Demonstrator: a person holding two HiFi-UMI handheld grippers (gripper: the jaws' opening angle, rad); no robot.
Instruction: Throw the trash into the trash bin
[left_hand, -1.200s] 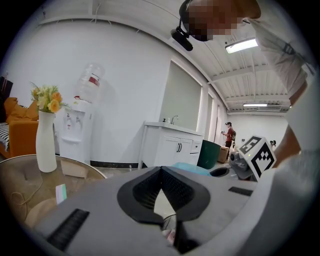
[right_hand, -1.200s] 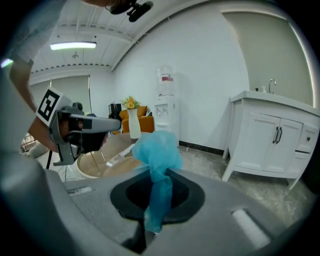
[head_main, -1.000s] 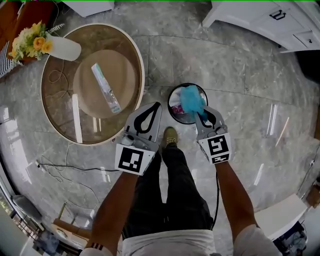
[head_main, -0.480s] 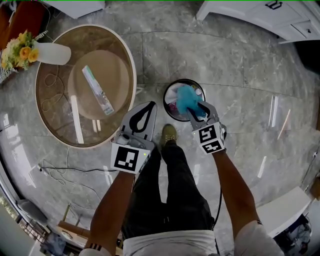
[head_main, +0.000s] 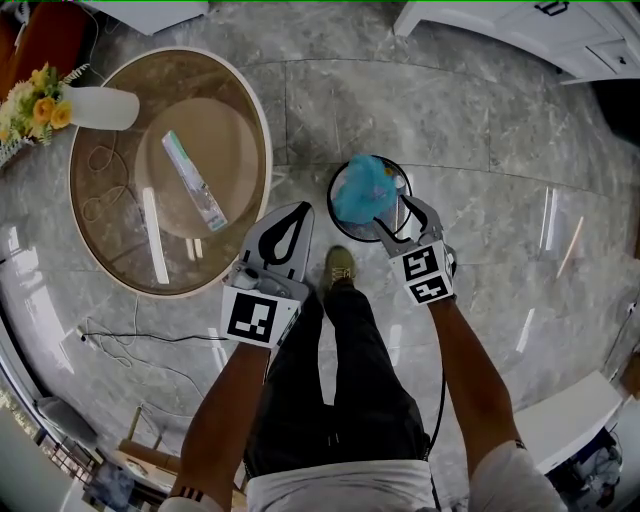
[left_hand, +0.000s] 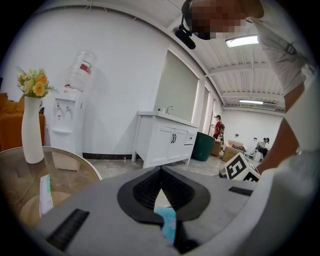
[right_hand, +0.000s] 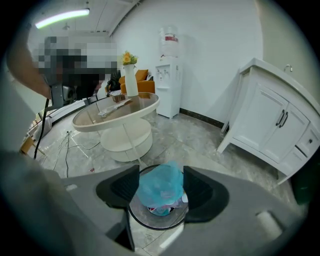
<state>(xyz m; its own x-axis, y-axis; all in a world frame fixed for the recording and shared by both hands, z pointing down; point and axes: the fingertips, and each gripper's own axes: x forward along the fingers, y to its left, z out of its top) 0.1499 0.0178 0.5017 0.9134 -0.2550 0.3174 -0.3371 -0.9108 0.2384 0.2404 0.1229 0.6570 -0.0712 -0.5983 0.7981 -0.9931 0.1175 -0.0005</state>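
Release step underway: right gripper (head_main: 395, 218) jaws just opening, blue trash bag (right_hand: 160, 186) sitting loose between them, over trash bin (right_hand: 150, 226) mouth, likely dropping in. Left gripper (left_hand: 161, 172) closed, empty. Next: letting bag settle inside rim.

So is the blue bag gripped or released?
Released: the right gripper's jaws, just opening, stand apart, the blue bag between them over the trash bin.

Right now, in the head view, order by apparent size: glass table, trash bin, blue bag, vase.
1. glass table
2. trash bin
3. blue bag and vase: alike; bag nearer camera, so unsure.
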